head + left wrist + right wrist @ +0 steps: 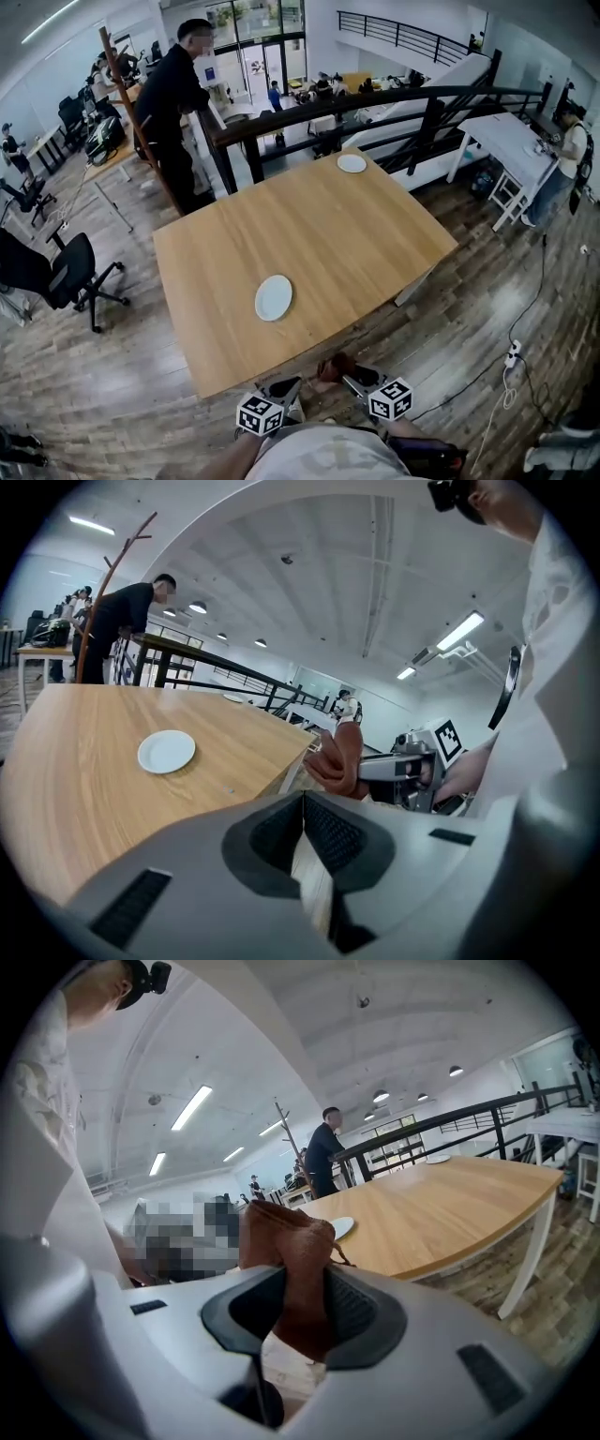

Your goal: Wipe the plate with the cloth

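Right gripper (300,1312) is clamping the brown cloth (286,1241); left gripper (303,832) is sitting closed, empty. Risk: the unsteadied plate (273,297) sliding across the bench (328,225) under wiping.

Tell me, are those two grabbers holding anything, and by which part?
The right gripper is shut on the brown cloth, pinching a bunched fold, with more bulging past the tips. The left gripper is shut on nothing.

Open tabletop (366,234) lies all round the near plate (274,297); a second plate (352,163) sits well apart.
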Tool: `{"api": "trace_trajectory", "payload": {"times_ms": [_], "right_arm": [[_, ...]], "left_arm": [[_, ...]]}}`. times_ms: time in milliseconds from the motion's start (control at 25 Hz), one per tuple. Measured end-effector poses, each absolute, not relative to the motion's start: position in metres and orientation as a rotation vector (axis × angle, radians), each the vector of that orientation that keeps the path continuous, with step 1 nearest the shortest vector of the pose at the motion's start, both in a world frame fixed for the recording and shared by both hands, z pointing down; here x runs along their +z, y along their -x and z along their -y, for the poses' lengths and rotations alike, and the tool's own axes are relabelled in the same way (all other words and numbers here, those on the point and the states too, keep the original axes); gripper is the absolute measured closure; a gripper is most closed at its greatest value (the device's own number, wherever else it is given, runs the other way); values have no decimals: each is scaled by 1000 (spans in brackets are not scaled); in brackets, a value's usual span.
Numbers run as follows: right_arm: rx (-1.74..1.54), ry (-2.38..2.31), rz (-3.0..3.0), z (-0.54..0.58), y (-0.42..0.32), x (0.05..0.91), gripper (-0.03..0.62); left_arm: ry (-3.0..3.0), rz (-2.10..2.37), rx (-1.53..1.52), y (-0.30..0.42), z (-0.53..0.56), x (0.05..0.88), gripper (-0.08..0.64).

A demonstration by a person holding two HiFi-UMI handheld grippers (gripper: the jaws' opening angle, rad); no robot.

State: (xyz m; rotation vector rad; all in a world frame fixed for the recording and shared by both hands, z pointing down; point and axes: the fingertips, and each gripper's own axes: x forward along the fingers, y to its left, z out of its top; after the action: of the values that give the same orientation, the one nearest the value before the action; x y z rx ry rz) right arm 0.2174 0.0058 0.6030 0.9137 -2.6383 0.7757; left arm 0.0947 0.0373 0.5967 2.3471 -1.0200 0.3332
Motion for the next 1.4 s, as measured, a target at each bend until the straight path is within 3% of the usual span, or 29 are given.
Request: {"api": "trace_trajectory", "payload": {"times_ms": [480, 800, 1400], "right_arm": [[731, -1114, 2541, 73, -182, 592, 466], [663, -1010, 2539, 99, -143, 599, 466], [647, -647, 2515, 161, -102, 633, 465]], "left_arm": [[-2405, 944, 311, -28, 46, 583, 548], [-2357, 1059, 239, 20, 65, 591, 546], [-2184, 1238, 267, 30, 93, 591, 547]]}}
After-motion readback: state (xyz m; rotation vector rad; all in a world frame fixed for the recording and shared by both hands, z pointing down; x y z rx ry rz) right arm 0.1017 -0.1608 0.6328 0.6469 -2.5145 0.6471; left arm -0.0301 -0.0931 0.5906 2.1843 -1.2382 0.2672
